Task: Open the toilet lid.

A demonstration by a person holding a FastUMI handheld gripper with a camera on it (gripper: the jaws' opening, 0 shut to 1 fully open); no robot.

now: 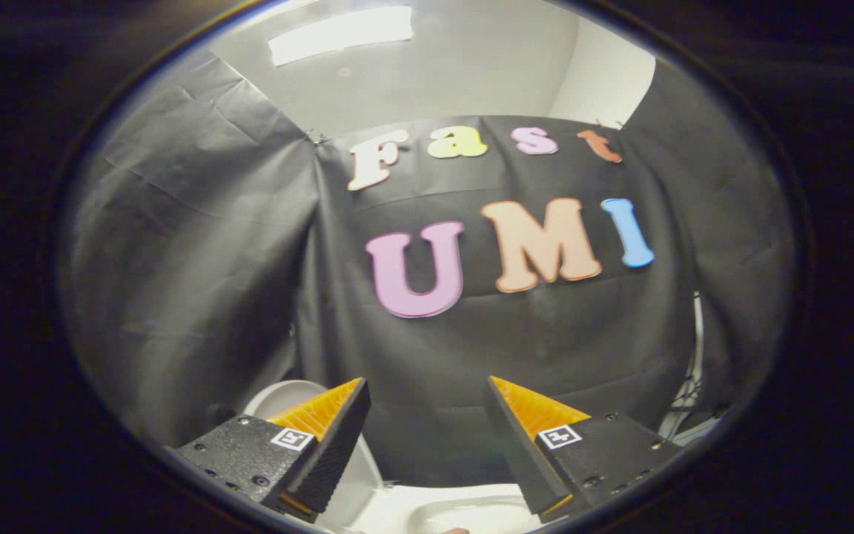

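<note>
My gripper (427, 382) is open, with nothing between its fingers. The white toilet lid (282, 393) shows behind the left finger (330, 437). Its rounded edge rises above that finger, and more of its surface runs down along the finger's inner side. It looks raised and tilted away to the left, apart from both fingers. Low between the fingers lies the white seat and bowl rim (464, 508), partly hidden under the right finger (523, 445).
The booth's black cloth wall (471, 356) hangs close ahead and wraps round the left side. White cables (683, 408) hang by the cloth's right edge. A ceiling light (342, 33) glows overhead.
</note>
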